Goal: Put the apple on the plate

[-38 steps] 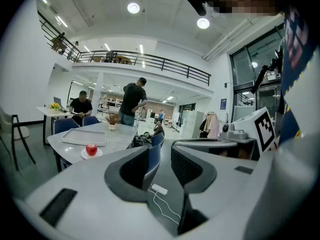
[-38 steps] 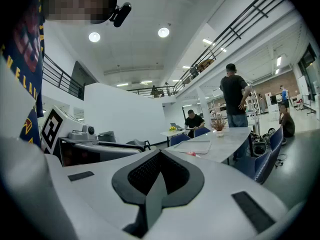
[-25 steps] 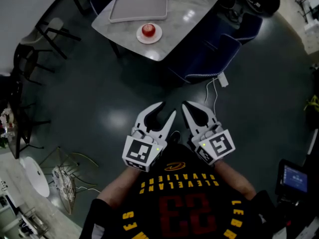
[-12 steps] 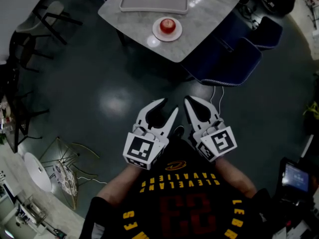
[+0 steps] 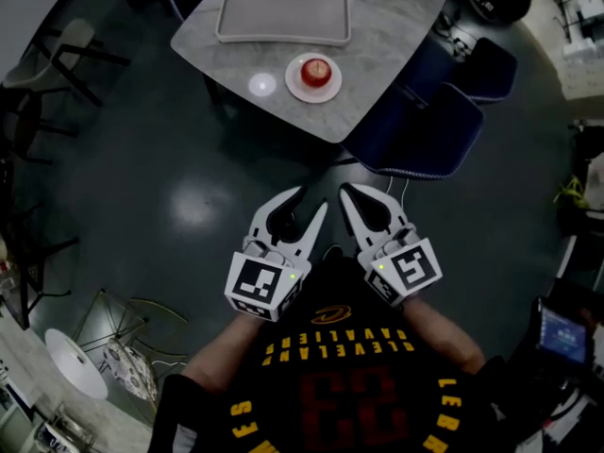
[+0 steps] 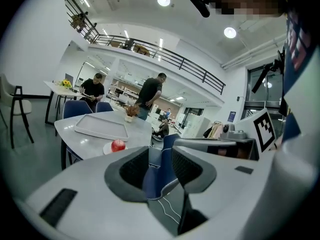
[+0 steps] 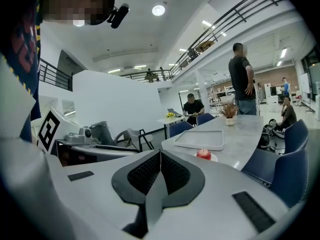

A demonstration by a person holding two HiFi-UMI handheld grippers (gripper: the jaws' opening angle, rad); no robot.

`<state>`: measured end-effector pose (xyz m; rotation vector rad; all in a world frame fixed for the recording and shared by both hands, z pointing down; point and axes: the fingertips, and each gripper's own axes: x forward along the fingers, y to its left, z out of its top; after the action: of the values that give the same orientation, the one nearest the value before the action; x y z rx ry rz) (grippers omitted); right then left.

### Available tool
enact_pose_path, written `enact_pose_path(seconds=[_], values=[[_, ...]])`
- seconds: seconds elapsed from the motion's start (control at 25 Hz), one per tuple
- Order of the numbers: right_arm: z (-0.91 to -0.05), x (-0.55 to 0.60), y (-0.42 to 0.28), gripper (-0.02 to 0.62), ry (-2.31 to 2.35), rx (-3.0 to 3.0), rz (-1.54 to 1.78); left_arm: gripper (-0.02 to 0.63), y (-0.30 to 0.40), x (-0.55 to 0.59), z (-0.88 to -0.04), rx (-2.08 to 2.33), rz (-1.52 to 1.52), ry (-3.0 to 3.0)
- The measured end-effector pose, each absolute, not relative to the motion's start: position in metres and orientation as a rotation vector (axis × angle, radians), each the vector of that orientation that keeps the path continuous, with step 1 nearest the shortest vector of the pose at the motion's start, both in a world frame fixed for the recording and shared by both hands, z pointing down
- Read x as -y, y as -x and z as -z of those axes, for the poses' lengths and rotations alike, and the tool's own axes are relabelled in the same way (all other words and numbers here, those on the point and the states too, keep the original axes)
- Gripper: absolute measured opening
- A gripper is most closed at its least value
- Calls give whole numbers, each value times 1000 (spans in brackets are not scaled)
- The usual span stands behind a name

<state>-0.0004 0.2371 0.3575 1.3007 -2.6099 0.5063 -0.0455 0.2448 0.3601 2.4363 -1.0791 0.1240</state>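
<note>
- Apple (image 5: 315,70): a red fruit resting on the small white plate (image 5: 293,85); the plate stands on the grey marble table (image 5: 396,26), just beside the near rim of a shallow tray (image 5: 283,12); judged from this arrangement, the stated goal appears already met, since the plate alone bears the apple.
- Left gripper (image 5: 311,199): held low before the person's torso (image 5: 321,385), above the dark floor (image 5: 189,206) and well apart from the table; the left gripper view shows its two jaws parted, with only a blue chair (image 5: 415,135) visible through the gap; it carries nothing.
- Right gripper (image 5: 349,194): held just beside the left at the same height; the right gripper view shows its padded jaws pressed together along a single seam, with nothing caught between them.
- Posture: both grippers point toward the table, so that apple, plate and tray fall within each gripper view; neither is within reach of the fruit; the pose reads as one of rest or standby, not of approach.
- Placement: the plate lies near the table's near edge, beside the chair; this probably keeps the fruit accessible from where the person stands.
- Handling note: the apple is round and the plate shallow; a careless nudge could roll it off, so any further contact would call for a slow, centred grasp.
</note>
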Motion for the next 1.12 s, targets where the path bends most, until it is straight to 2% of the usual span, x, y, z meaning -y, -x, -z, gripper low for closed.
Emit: enact_pose_path(seconds=[0.64, 1.12], values=[[-355, -186, 15, 8, -1292, 2647, -565, 141, 60, -195, -356, 1096, -171, -2442], [-388, -48, -48, 8, -1230, 2648, -658, 141, 22, -62, -377, 1190, -156, -2264]])
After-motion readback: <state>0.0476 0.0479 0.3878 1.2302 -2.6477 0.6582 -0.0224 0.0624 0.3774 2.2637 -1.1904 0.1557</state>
